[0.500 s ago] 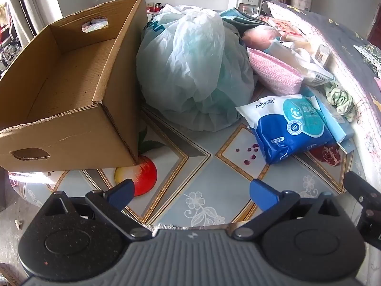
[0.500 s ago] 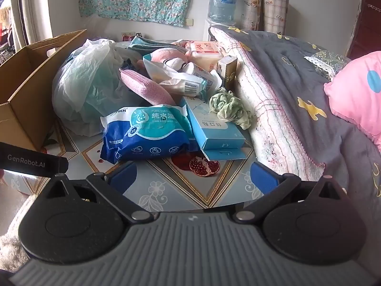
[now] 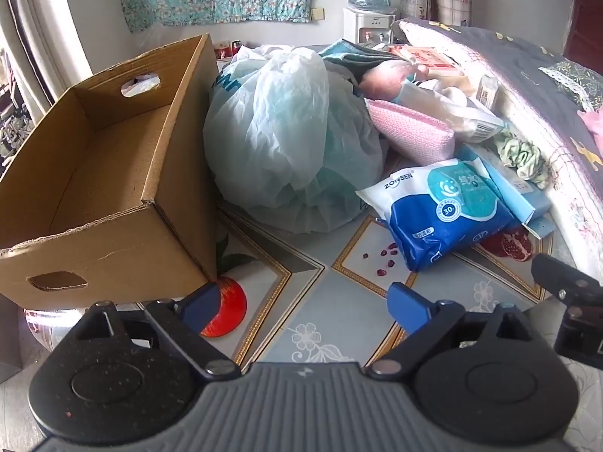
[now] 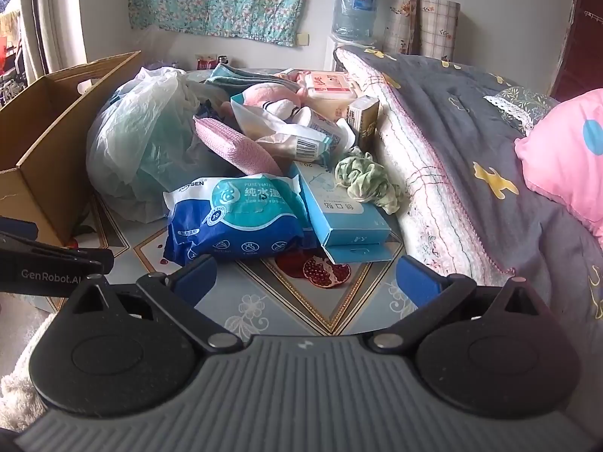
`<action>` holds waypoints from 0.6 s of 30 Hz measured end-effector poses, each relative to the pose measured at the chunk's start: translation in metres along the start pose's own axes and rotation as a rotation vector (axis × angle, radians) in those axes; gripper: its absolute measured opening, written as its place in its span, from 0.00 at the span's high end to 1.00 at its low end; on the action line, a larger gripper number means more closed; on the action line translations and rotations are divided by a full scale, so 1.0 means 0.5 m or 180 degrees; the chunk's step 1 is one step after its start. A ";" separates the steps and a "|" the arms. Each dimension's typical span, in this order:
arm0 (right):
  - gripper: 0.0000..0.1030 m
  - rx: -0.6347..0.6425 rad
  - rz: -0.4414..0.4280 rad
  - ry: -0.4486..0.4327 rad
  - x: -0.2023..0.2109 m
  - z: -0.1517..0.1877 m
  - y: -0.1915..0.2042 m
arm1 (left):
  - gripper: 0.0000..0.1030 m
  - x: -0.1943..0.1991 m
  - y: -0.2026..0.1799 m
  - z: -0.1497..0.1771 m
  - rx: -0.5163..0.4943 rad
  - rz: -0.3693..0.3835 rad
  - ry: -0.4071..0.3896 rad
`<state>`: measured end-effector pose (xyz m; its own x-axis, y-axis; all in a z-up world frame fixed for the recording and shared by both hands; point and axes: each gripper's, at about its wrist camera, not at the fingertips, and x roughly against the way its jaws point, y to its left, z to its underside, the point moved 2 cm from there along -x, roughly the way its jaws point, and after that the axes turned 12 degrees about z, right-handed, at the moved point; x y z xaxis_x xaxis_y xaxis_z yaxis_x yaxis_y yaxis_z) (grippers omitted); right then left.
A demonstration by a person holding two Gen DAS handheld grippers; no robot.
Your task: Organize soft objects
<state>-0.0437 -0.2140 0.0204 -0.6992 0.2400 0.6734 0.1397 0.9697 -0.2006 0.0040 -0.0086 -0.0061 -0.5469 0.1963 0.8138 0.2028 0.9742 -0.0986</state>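
A heap of soft things lies on the patterned table (image 3: 312, 293): a big pale plastic bag (image 3: 286, 139) (image 4: 139, 143), a blue wet-wipes pack (image 3: 441, 207) (image 4: 233, 222), a pink knitted cloth (image 3: 410, 135) (image 4: 233, 147), a green scrunchie (image 3: 522, 154) (image 4: 365, 180) and a pink plush toy (image 4: 271, 96). An empty cardboard box (image 3: 109, 173) (image 4: 41, 139) stands at the left. My left gripper (image 3: 305, 303) hovers open over bare table near the box corner. My right gripper (image 4: 305, 280) is open just before the wipes pack, holding nothing.
A light blue mask box (image 4: 339, 207) leans by the wipes. A small carton (image 4: 363, 116) and a pink-labelled tub (image 4: 329, 88) sit behind. A grey quilt (image 4: 471, 143) with a pink pillow (image 4: 565, 158) borders the right. A water dispenser (image 4: 354, 11) stands at the wall.
Both grippers have tipped up and drawn back a little, so more of the far wall shows. Nothing on the table has moved and both stay open.
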 end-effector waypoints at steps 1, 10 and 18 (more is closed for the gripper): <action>0.01 -0.0005 -0.0005 0.0003 0.000 -0.001 -0.001 | 0.06 0.000 0.001 -0.001 -0.0002 0.0016 0.0001; 0.01 0.0005 0.0006 0.0022 -0.001 -0.005 -0.003 | 0.06 -0.010 0.001 0.007 0.0073 0.0003 0.0049; 0.01 -0.0005 0.0024 0.0008 -0.002 -0.009 -0.004 | 0.06 -0.009 0.000 0.004 0.0161 0.0032 0.0055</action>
<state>-0.0401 -0.2160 0.0234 -0.6964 0.2473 0.6737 0.1459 0.9679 -0.2045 0.0050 -0.0095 -0.0109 -0.5308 0.2046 0.8224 0.1668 0.9767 -0.1353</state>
